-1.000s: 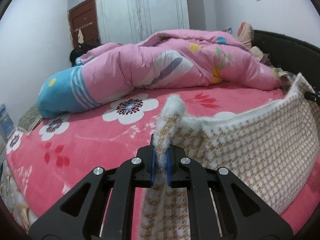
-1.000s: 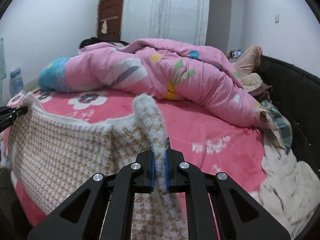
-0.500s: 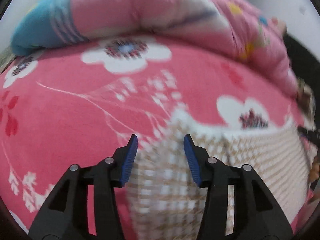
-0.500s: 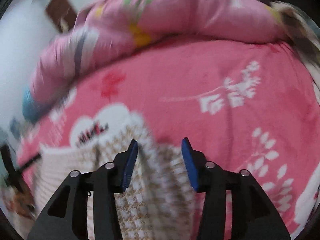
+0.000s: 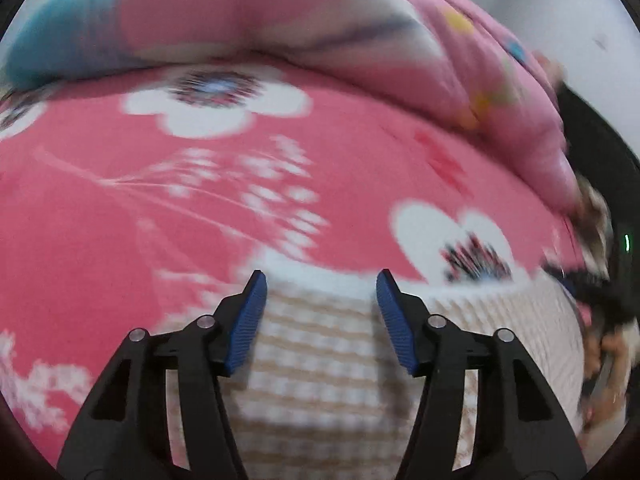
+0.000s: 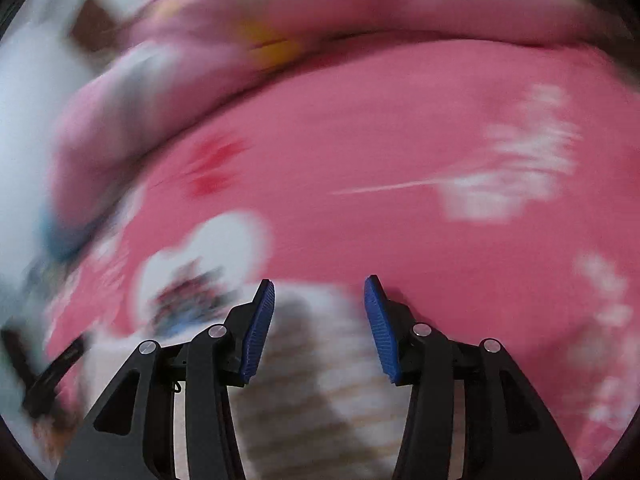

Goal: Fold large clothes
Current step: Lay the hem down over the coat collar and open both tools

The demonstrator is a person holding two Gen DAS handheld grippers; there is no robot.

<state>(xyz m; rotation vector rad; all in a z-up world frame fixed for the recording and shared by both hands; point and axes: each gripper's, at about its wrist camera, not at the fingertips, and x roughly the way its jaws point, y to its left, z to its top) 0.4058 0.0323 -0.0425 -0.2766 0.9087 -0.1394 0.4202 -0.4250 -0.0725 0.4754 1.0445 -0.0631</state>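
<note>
Now, taking the bed sheet as the landmark and going left to right: at its far left end, in the left wrist view, lies the blue end of a bolster, and the rumpled pink quilt runs along the back edge of the sheet toward the right. On the near part of the sheet, spread flat, lies the checked garment, tan and white with a fuzzy white hem toward the sheet's middle. The left gripper hangs over the garment's left corner with its jaws opening; cloth shows between the blue pads, but they do not press on it. Further right along the same hem, the right gripper stands over the garment near its right corner, jaws parted at a middling width, the pads clear of the cloth as well. Both views are blurred, so fine creases cannot be judged. My reading is that the laying-out step is being finished, the garment let go flat on the sheet. The next move probably calls for picking a fresh edge or sleeve to carry across, gripping both points evenly so the fold lands straight.
</note>
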